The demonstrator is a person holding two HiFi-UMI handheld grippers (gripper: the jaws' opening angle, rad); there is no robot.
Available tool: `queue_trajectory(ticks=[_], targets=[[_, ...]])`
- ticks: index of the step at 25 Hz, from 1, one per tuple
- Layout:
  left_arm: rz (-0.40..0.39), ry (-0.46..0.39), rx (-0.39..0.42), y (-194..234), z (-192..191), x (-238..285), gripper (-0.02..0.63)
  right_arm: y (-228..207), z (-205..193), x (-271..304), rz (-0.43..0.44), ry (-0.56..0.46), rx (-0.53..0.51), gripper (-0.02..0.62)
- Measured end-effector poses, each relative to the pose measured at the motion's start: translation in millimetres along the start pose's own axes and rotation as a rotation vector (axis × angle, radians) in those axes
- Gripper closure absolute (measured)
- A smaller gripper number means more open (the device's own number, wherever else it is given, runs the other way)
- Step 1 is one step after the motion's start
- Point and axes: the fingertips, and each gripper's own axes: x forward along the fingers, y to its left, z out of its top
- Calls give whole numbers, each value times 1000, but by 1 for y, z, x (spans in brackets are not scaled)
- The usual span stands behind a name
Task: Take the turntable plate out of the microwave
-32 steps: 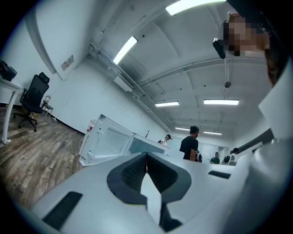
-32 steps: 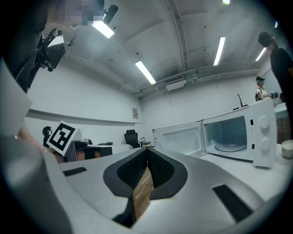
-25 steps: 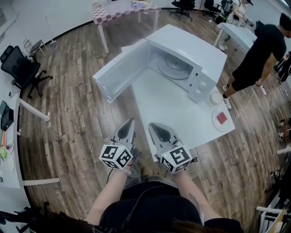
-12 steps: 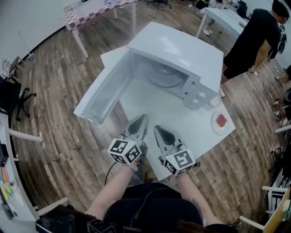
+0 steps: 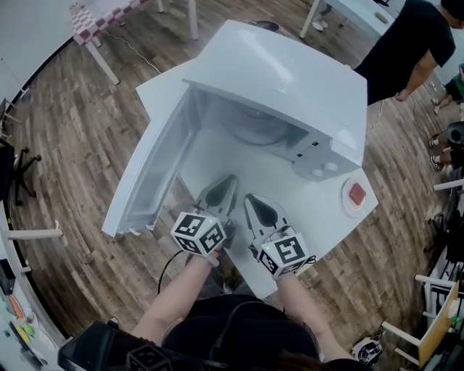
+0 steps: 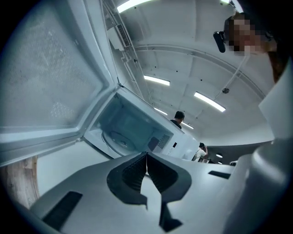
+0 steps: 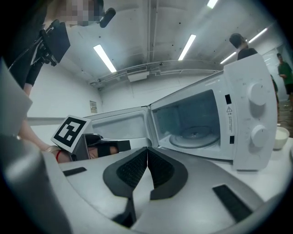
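Observation:
The white microwave [image 5: 290, 65] stands on a white table [image 5: 319, 224], its door [image 5: 148, 174] swung wide open to the left. Inside the cavity lies the round glass turntable plate [image 5: 254, 130], partly hidden under the roof; it also shows as the plate [image 6: 120, 139] and the plate [image 7: 194, 136]. My left gripper [image 5: 225, 182] and right gripper [image 5: 254, 200] sit side by side over the table in front of the cavity, apart from the plate. In the gripper views, both the left gripper [image 6: 146, 157] and the right gripper [image 7: 147, 153] are shut, pads touching, nothing between them.
A small plate with a red item [image 5: 355, 194] rests on the table right of the microwave, and a white bowl [image 7: 280, 137] stands beside the control panel. A person in black [image 5: 406, 43] stands at the far right. A checkered table [image 5: 94, 18] is at the back left.
Both grippers and my head have moved closer to the microwave; the open cavity now fills more of the view. The jaws have stayed shut.

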Motion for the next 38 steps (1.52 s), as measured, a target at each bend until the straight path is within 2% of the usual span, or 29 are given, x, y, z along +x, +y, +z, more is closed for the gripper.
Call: queue_trajectory(ticks=[5, 13, 19, 23, 25, 29, 32, 38], targets=[[-13, 39, -69, 10, -14, 25, 594, -31, -7, 12, -69, 13, 107, 575], [-40, 82, -166, 36, -17, 60, 592, -94, -16, 48, -196, -10, 418, 574], [-71, 106, -261, 48, -23, 82, 591, -125, -26, 65, -284, -41, 593, 572], [-87, 155, -222, 45, -30, 92, 589, -136, -32, 74, -290, -63, 722, 557], [-81, 176, -193, 46, -33, 95, 577, -140, -34, 79, -272, -86, 818, 499], [-42, 185, -175, 54, -33, 97, 520, -153, -35, 87, -263, -148, 1019, 488], [-26, 192, -164, 60, -31, 97, 503, -158, -36, 92, -246, -207, 1148, 485], [-6, 215, -66, 68, -23, 96, 499, -167, -39, 102, -260, -269, 1291, 482]])
